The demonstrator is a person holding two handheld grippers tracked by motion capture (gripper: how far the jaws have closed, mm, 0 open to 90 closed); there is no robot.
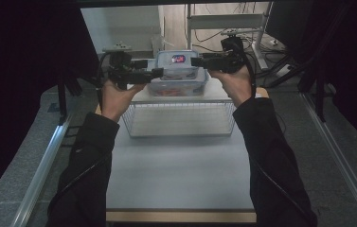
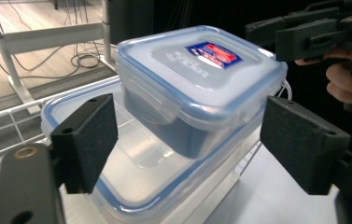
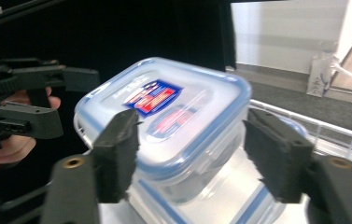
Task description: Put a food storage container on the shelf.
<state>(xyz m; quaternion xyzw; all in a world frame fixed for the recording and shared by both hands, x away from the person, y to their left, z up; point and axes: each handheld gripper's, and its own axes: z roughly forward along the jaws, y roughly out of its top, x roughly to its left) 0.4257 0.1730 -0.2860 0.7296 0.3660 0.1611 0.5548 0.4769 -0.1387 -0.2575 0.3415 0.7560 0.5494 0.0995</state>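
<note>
A small clear container with a blue-rimmed lid and a red-and-blue label [image 1: 178, 59] [image 2: 201, 70] [image 3: 164, 107] sits stacked on a larger clear container [image 1: 178, 87] [image 2: 131, 172] [image 3: 220, 196] at the far side of a white wire basket [image 1: 181, 120]. My left gripper [image 1: 157, 72] [image 2: 194, 144] is at the stack's left side, open, with its pads standing either side of the containers without pressing them. My right gripper [image 1: 196, 61] [image 3: 194, 158] is at the right side, also open, its jaws straddling the small container's corner.
The basket stands on a pale table [image 1: 181, 170] with metal rails along both sides [image 1: 39, 175] [image 1: 342, 165]. Behind are a desk frame [image 1: 223, 21] and cables on the floor. Dark curtains hang left and right.
</note>
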